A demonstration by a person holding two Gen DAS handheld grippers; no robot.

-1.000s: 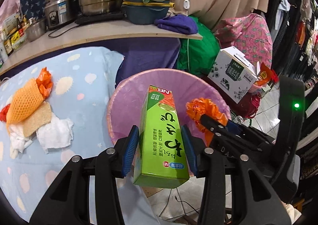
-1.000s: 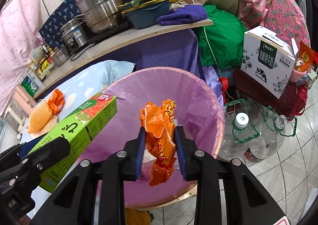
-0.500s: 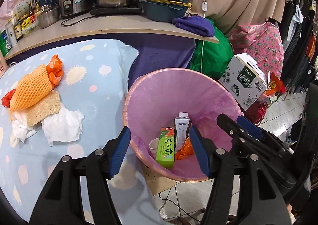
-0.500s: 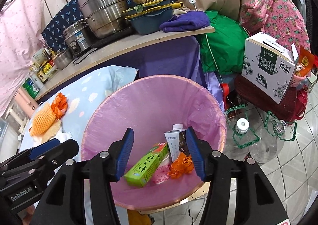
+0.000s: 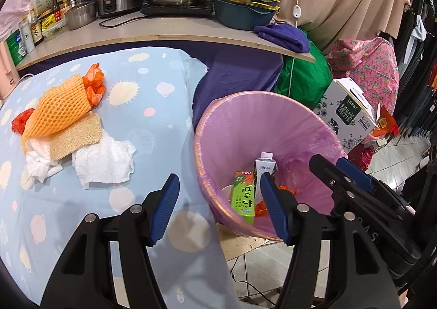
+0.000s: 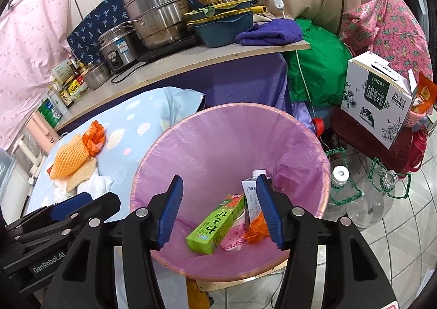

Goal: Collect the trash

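The trash bin [image 6: 229, 131], lined with a pink bag, stands on the floor just beside the table edge, and this placing looks practical: waste can go from the table straight down into it. On its bottom lie a green box [image 6: 215, 227], a white carton [image 6: 250, 194] leaning upright, an orange wrapper [image 6: 255, 228] and a small cup [image 6: 232, 243]; the box rests tilted against the cup.

On the table with the blue spotted cloth [image 5: 153, 96], at about ten o'clock from the bin in the left wrist view, a pile of trash is not yet collected: an orange foam net [image 5: 58, 109] lies over a tan sponge [image 5: 73, 137], with white tissues [image 5: 102, 161] under and beside them and orange plastic scraps [image 5: 94, 86] at the net's far end.

The left gripper [image 5: 220, 210] hangs over the table edge and the bin rim, pointing steeply down; its jaws are released and nothing is between them. The right gripper [image 6: 218, 210] hangs above the bin's mouth, also angled down, with jaws apart and empty; the things seen between them lie far below. I judge that the next step is to go to the pile at ten o'clock.
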